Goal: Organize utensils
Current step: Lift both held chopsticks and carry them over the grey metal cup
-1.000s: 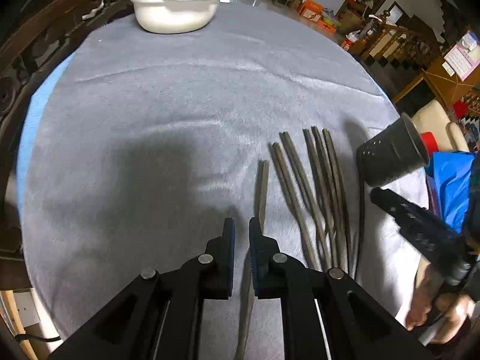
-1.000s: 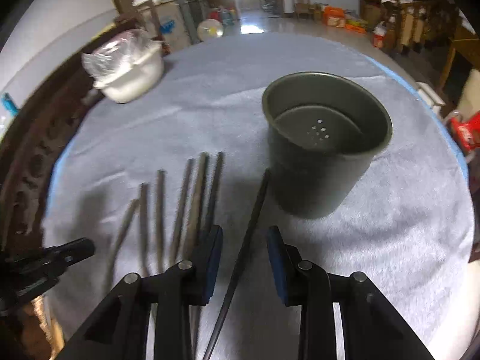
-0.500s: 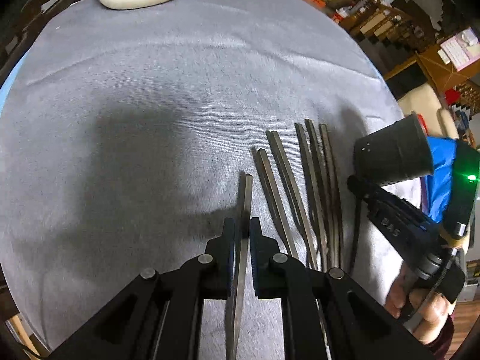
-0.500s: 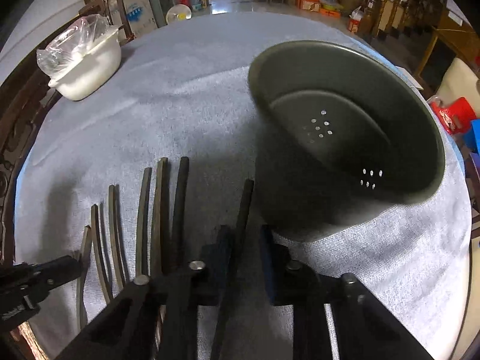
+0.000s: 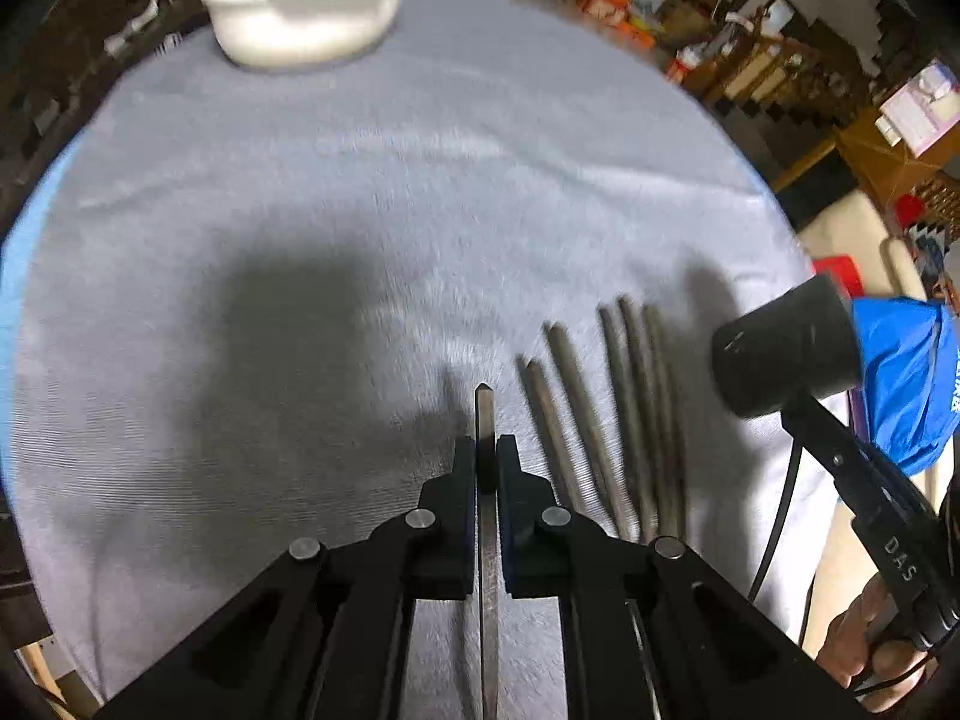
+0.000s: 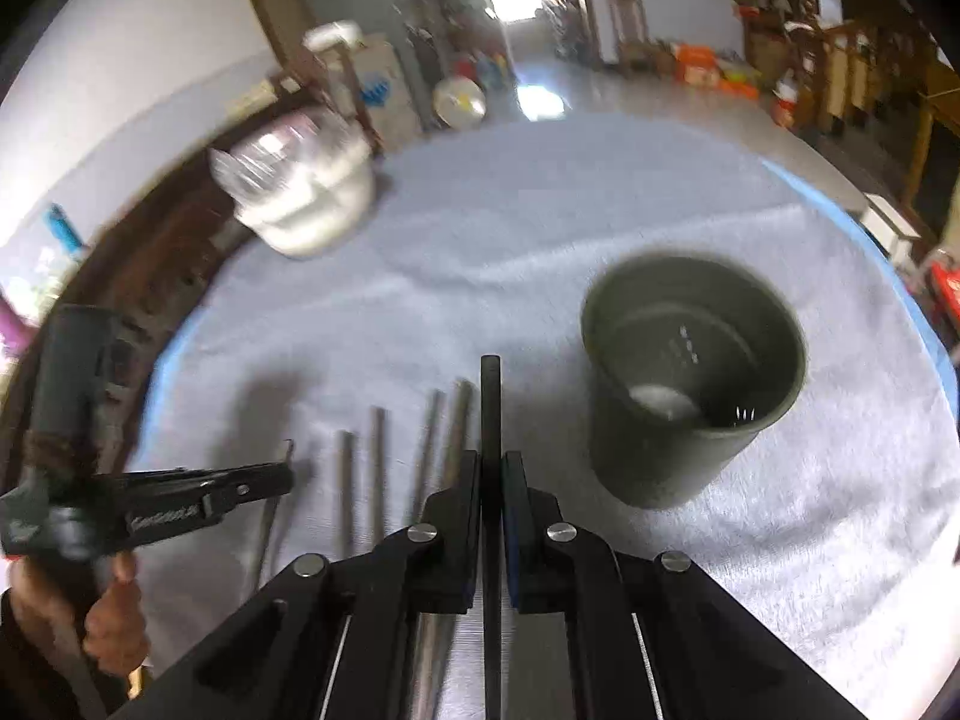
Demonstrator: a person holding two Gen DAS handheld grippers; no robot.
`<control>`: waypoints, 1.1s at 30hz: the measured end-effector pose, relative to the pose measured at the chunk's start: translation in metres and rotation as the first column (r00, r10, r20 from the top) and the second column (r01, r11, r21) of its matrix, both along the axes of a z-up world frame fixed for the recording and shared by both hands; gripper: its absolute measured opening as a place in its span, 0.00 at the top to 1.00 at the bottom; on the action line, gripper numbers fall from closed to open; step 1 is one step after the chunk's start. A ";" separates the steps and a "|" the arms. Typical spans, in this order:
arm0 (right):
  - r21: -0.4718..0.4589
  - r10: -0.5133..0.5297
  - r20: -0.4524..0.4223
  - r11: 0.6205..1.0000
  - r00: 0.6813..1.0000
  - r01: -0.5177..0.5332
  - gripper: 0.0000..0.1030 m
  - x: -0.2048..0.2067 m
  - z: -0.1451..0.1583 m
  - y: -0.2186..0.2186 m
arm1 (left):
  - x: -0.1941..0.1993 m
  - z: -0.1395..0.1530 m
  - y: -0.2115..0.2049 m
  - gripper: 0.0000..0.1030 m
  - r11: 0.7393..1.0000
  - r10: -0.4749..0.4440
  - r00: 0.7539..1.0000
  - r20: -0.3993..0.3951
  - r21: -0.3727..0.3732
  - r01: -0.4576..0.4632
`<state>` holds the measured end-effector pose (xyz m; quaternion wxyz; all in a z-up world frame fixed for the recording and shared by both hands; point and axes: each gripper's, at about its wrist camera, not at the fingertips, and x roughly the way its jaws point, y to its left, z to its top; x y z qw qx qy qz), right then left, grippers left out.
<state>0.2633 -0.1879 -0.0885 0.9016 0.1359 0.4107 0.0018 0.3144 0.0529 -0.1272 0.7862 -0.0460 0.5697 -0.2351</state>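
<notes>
**Both tongs pinching a chopstick each**

Our left tongs (image 5: pixel 486 456) pinch a grey chopstick (image 5: pixel 484 420); our right tongs (image 6: pixel 491 471) pinch a black chopstick (image 6: pixel 490 408) beside the dark holder (image 6: pixel 690 384). Loose chopsticks (image 5: pixel 630 414) lie between. Bare grey cloth on the counter (image 5: pixel 360 180) runs to the white bowl (image 5: pixel 300 30) at the far edge.

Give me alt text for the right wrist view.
The right gripper is shut on a dark chopstick pointing forward, beside the empty dark holder cup. More chopsticks lie left on the grey tablecloth.
</notes>
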 end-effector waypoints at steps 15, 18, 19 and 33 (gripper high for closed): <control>0.174 -0.112 0.443 0.984 0.889 0.037 0.93 -0.068 0.111 -0.060 | -0.068 0.188 0.000 0.95 0.995 0.032 0.917 0.397 -0.101 0.009; 0.197 -0.159 0.498 0.978 0.853 0.067 0.93 -0.074 0.132 -0.072 | -0.073 0.219 -0.011 0.95 0.990 0.038 0.892 0.451 -0.139 0.028; 0.198 -0.170 0.513 0.977 0.841 0.077 0.93 -0.075 0.138 -0.076 | -0.075 0.228 -0.017 0.95 0.989 0.039 0.881 0.471 -0.144 0.033; 0.069 -0.234 0.603 0.968 0.763 0.242 0.93 -0.079 0.177 -0.098 | -0.060 0.250 -0.110 0.95 0.970 0.054 0.822 0.567 -0.226 0.092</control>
